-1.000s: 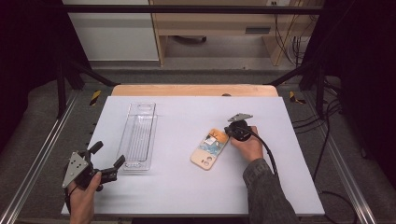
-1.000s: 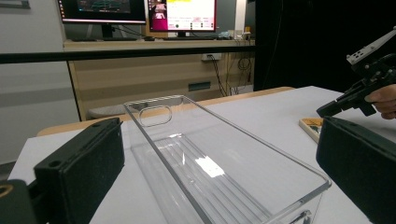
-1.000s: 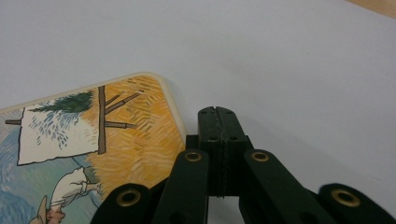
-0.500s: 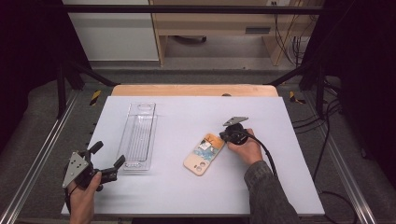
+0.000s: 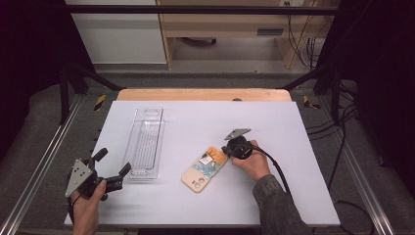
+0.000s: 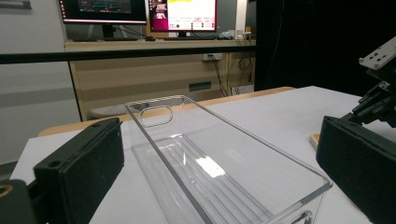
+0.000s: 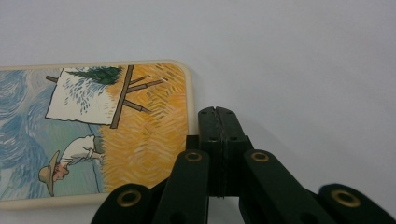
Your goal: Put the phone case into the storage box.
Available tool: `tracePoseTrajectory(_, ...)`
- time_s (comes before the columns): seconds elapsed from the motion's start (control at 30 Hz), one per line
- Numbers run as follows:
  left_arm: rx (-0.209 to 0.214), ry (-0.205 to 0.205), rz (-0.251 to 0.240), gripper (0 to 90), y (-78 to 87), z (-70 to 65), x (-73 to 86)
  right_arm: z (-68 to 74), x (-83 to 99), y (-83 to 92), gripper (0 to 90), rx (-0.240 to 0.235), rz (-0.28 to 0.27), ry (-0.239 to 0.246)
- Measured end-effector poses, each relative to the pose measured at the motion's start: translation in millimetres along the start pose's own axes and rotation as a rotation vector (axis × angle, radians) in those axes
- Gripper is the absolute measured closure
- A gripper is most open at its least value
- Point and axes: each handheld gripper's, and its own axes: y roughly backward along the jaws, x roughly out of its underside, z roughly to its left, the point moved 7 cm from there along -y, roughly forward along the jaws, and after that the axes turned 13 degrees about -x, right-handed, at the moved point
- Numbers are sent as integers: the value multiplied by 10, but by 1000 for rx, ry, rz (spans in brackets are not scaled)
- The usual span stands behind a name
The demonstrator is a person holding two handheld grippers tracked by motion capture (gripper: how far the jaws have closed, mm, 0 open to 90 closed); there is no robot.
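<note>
1. The phone case (image 5: 204,169) lies flat on the white table (image 5: 293,147), its long axis slanted: the camera-cutout end points toward the person and away from the right gripper (image 5: 226,151), while the orange end sits right at that gripper's tips.
2. The right gripper's jaws are pressed together with nothing between them (in the right gripper view they meet in a thin seam); their tip stands just beside the case's short rounded edge (image 7: 93,135), and whether they touch it I cannot tell.
3. The case is a thin rounded rectangle with a cream rim and a glossy printed painting: blue swirls, orange hatching, an easel and a figure in a straw hat.
4. The left gripper (image 5: 113,169) has its jaws spread wide apart, empty, with matte black pads.
5. Just ahead of the left gripper stands a clear plastic tray (image 6: 224,163), long and narrow, with a ribbed floor, a handle slot at its far end, and its long axis running away from the gripper.
</note>
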Motion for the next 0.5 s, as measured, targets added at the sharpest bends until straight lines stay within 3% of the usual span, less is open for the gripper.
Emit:
tracePoseTrajectory(0.23, 0, 1, -1, 7, 0, -1, -3, 114, 0, -19, 900, -21, -5, 2)
tracePoseTrajectory(0.5, -1, 2, -1, 7, 1, 0, -2, 105, 28, 3, 900, -21, -36, -22)
